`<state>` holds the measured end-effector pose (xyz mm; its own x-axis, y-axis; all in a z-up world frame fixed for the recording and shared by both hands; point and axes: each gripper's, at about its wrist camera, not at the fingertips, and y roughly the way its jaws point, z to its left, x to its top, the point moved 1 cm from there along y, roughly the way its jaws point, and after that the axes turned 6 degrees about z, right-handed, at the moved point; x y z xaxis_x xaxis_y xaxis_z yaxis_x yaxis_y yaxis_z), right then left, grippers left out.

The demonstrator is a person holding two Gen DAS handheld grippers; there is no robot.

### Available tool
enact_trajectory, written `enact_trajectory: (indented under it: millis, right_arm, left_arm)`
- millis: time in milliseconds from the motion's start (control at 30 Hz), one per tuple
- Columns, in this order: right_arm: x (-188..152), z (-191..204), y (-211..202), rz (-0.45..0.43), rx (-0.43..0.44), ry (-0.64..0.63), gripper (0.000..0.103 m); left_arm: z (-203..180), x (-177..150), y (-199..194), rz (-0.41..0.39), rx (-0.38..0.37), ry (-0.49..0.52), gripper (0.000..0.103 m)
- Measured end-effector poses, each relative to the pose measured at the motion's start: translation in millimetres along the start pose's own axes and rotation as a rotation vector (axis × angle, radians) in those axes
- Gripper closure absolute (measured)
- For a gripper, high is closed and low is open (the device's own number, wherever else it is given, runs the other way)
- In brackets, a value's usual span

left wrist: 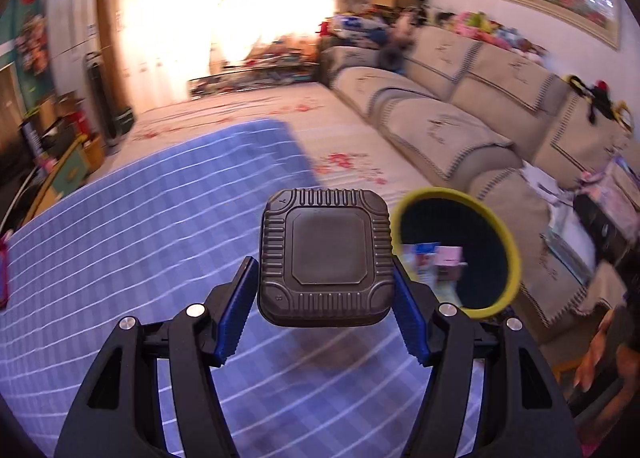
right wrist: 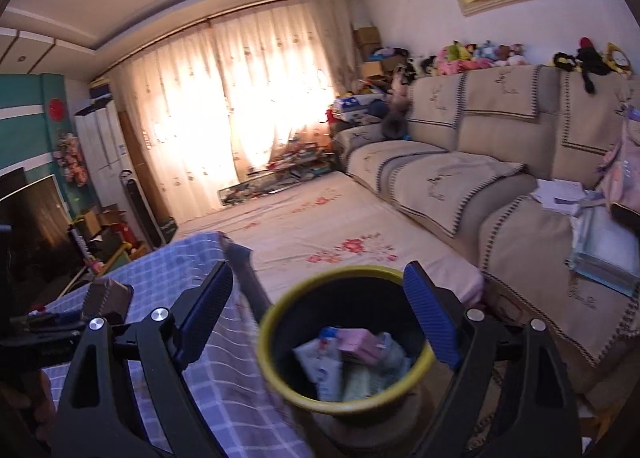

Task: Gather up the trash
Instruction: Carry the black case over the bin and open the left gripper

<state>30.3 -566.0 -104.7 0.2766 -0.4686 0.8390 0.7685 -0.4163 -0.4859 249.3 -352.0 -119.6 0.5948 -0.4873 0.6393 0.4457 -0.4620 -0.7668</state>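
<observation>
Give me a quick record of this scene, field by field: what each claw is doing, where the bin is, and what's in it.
left claw: shut on a black square container, held above the blue checked tablecloth
right claw: open, nothing between its pads
bin: yellow-rimmed, dark inside, beside the table edge, in front of the beige sofa
bin contents: paper and packaging scraps, blurred
container status: not yet over the bin

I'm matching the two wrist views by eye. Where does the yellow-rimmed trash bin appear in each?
Left wrist: yellow-rimmed trash bin right of centre, just beyond the held black container.
Right wrist: bottom centre, between the open blue fingers.
Shared landmark: beige sofa.
</observation>
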Motion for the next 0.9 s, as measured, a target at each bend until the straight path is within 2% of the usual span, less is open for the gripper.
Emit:
enact_trajectory:
  millis: [133, 233, 333, 433, 533, 667, 733, 800, 900]
  right_arm:
    - [-7.4, -68.6, -24.2, -0.006, -0.123, 0.054, 0.02]
    - [-5.8, -99.9, -37.9, -0.032, -0.162, 0.089, 0.02]
    - [-4.1, -112.0, -44.8, -0.054, -0.161, 0.108, 0.02]
    - [-4.5, -111.2, -43.2, -0.046, -0.15, 0.105, 0.02]
    - [-6.2, -106.3, -36.4, -0.025, -0.131, 0.108, 0.02]
    - [-6.6, -93.7, -40.3, -0.02, -0.119, 0.091, 0.02]
    - [-6.5, -88.4, -44.8, -0.027, -0.109, 0.079, 0.02]
    - [-5.3, -81.6, -49.4, -0.028, -0.095, 0.06, 0.02]
    - [-6.6, -65.0, -54.2, -0.021, -0.048, 0.031, 0.018]
  left_arm:
    - [-69.0, 13.1, 27.5, 0.046, -0.087, 0.084, 0.039]
    - [-113.7, 24.0, 52.2, 0.097, -0.115, 0.138, 0.039]
    - [-147.1, 34.5, 79.5, 0.15, -0.11, 0.157, 0.038]
    - [-162.8, 44.9, 108.7, 0.212, -0.113, 0.152, 0.036]
    - [-165.9, 52.9, 138.2, 0.236, -0.1, 0.149, 0.025]
    - [-160.8, 57.0, 153.7, 0.247, -0.075, 0.121, 0.024]
    - [-145.7, 54.5, 138.5, 0.231, -0.11, 0.087, 0.024]
    - [-134.0, 51.0, 112.2, 0.173, -0.112, 0.082, 0.024]
    - [-105.9, 37.7, 56.8, 0.05, -0.093, 0.068, 0.011]
